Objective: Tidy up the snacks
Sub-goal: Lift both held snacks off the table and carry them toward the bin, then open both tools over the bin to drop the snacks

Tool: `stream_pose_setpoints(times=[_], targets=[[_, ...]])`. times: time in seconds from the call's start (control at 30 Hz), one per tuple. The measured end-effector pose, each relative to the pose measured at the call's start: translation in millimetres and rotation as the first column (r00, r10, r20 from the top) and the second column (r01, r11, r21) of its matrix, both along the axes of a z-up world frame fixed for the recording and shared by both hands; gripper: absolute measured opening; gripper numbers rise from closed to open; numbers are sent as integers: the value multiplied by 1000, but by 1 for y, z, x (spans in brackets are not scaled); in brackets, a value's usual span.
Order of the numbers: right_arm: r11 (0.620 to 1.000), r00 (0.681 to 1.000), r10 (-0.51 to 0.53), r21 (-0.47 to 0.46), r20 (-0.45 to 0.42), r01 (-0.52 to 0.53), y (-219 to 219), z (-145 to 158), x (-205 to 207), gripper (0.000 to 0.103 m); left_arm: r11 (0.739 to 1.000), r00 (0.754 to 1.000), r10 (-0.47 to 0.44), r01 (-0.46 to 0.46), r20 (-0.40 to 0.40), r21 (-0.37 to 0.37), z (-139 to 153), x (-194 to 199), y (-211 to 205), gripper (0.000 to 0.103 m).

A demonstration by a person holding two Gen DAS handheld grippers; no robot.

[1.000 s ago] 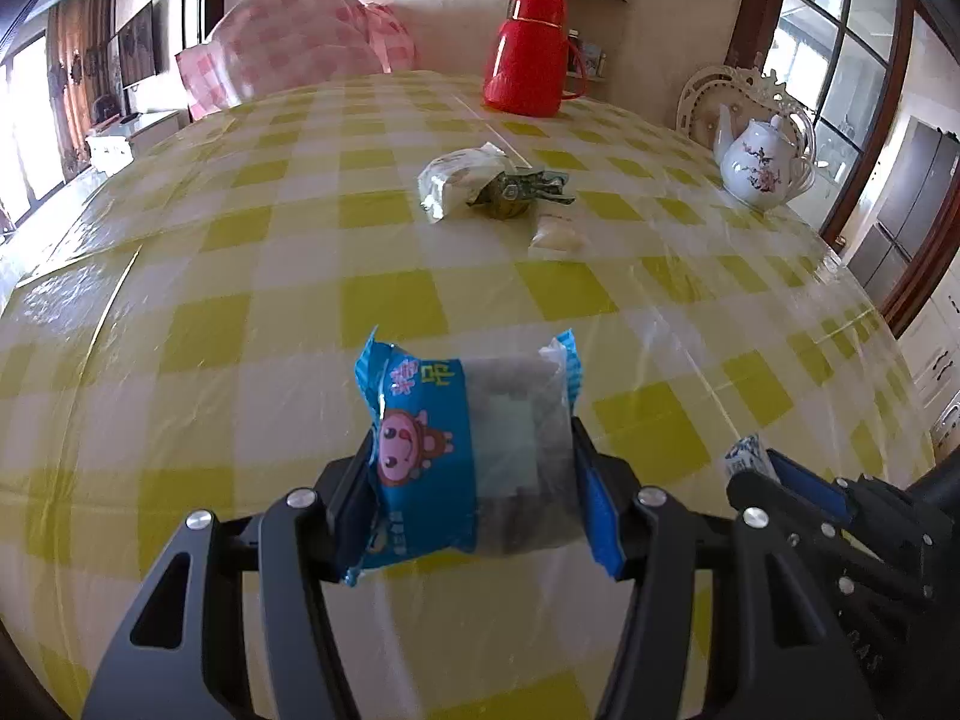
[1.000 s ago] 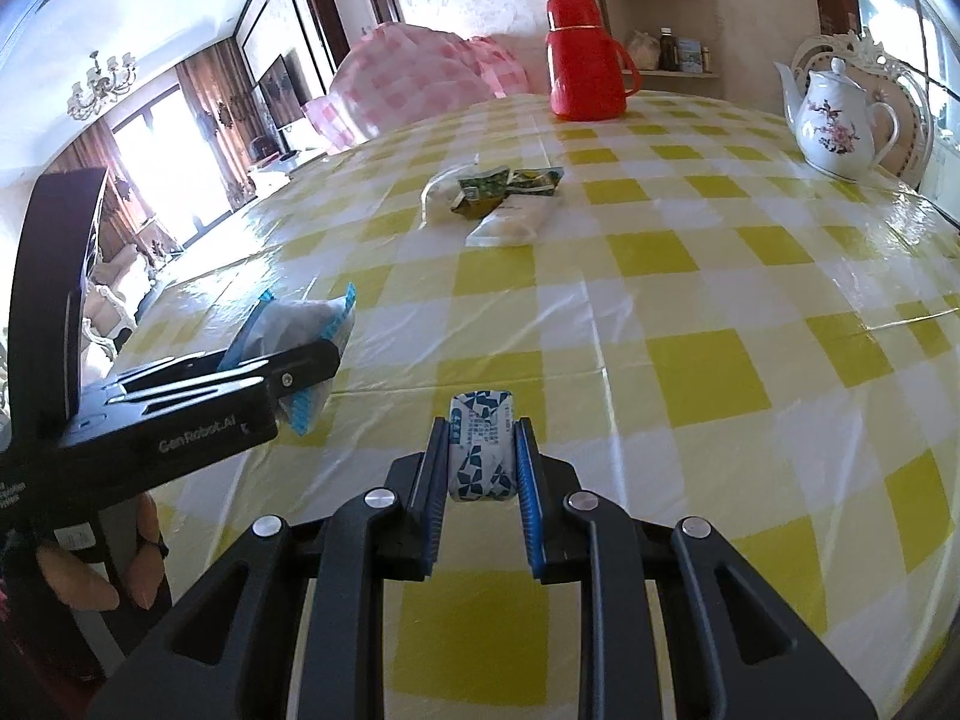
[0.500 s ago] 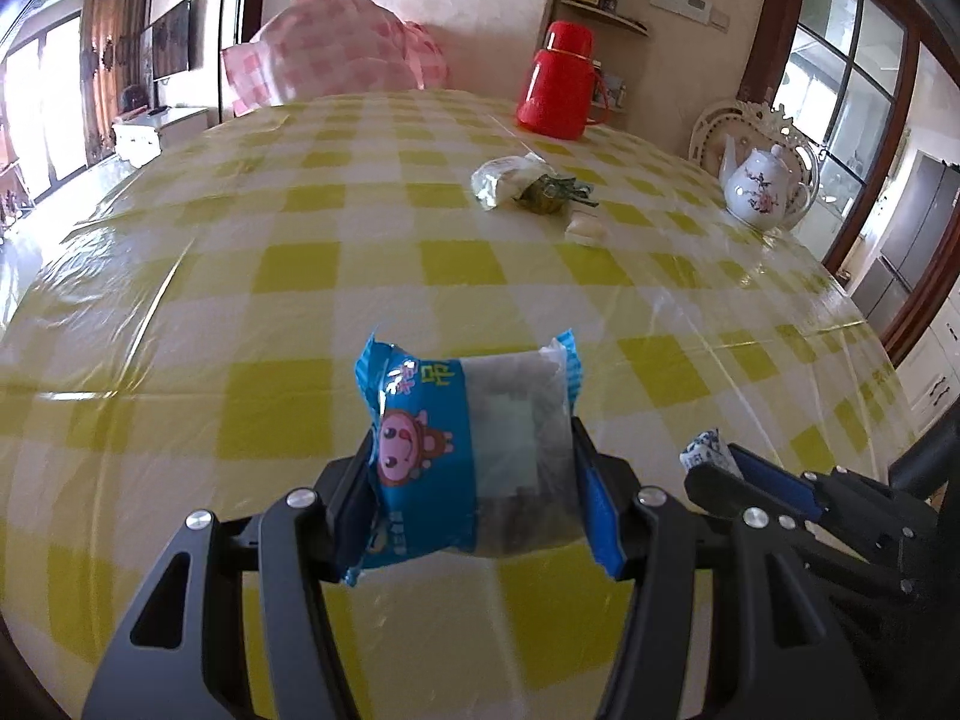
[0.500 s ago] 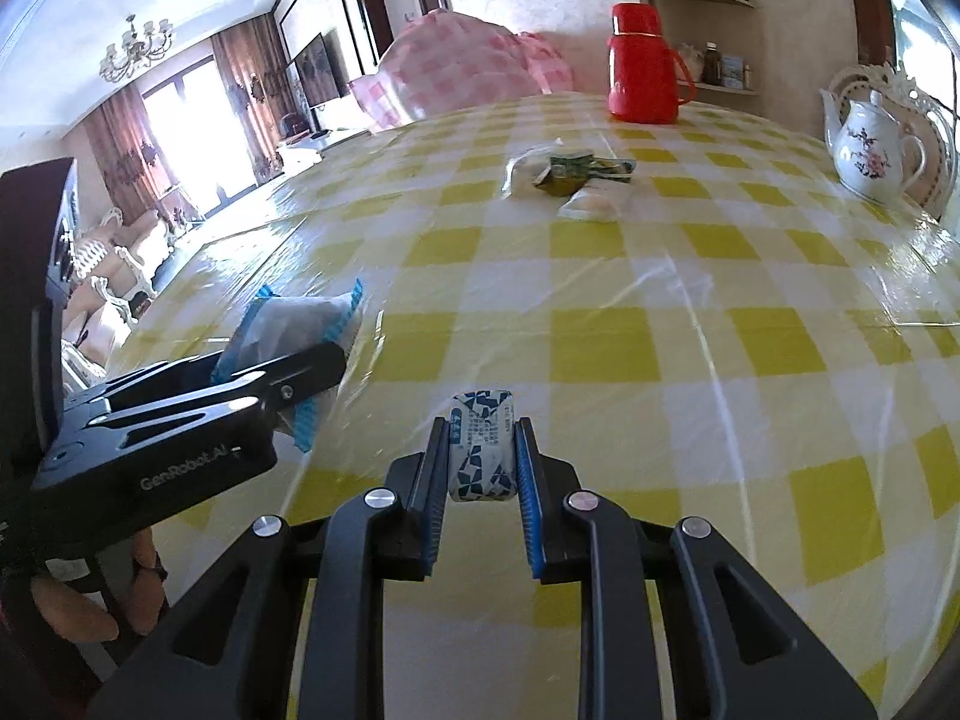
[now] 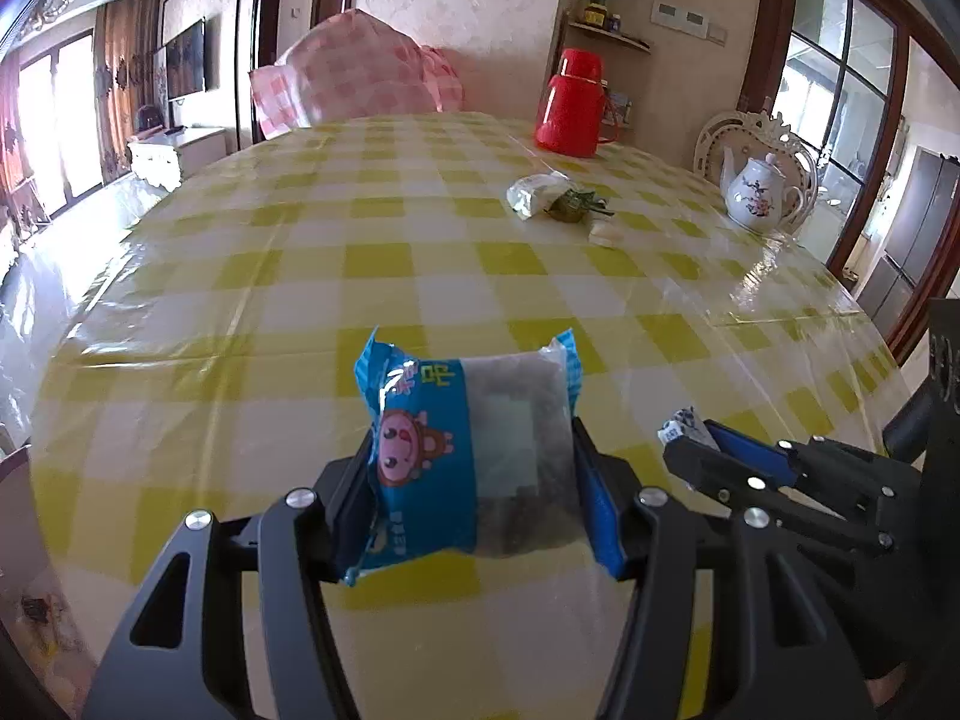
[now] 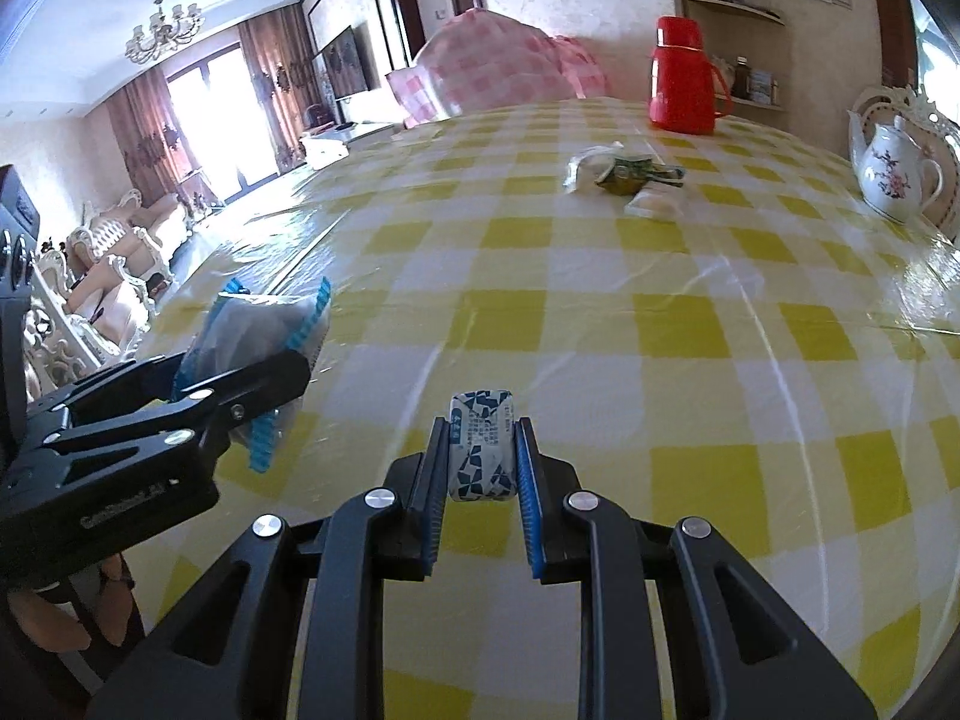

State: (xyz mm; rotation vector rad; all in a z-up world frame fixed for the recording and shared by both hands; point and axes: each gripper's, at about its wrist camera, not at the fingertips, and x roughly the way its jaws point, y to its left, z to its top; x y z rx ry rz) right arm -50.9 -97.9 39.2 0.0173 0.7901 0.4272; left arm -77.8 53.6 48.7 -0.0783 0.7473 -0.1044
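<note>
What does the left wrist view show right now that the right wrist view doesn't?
Only the left wrist view shows the cartoon face on the blue snack packet held in the left hand-held gripper.

Only the right wrist view shows the chandelier and sofas.

Both show the small blue-patterned candy clamped in the right hand-held gripper, the snack pile, red thermos and teapot.

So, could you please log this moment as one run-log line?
left gripper: shut on blue snack pack | right gripper: shut on small candy | both above checked table | snack pile far
</note>
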Motion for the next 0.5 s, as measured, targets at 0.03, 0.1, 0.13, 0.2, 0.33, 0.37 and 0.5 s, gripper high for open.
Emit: stream_pose_setpoints(times=[0.03,0.1,0.13,0.2,0.33,0.37,0.5], targets=[[1000,1000,7,1,0,-7,4,1,-3,21,1000,1000,1,-1,-1,7,1,-3,2,58],[1000,1000,21,4,-1,-21,11,2,-8,21,1000,1000,3,-3,-1,20,1,-9,7,58],[999,999,33,5,1,-33,16,3,-12,21,1000,1000,6,-6,-1,27,0,-14,11,58],[999,999,54,5,3,-54,26,4,-18,21,999,1000,12,-12,-6,38,-2,-22,19,58],[994,994,109,-2,9,-109,51,7,-32,21,997,999,48,-47,-10,53,-6,-41,46,58],[992,992,125,-6,12,-125,59,8,-35,21,997,998,57,-57,-8,53,-6,-45,52,58],[982,982,185,-26,19,-185,90,11,-48,21,993,995,101,-101,3,56,-2,-62,79,58]])
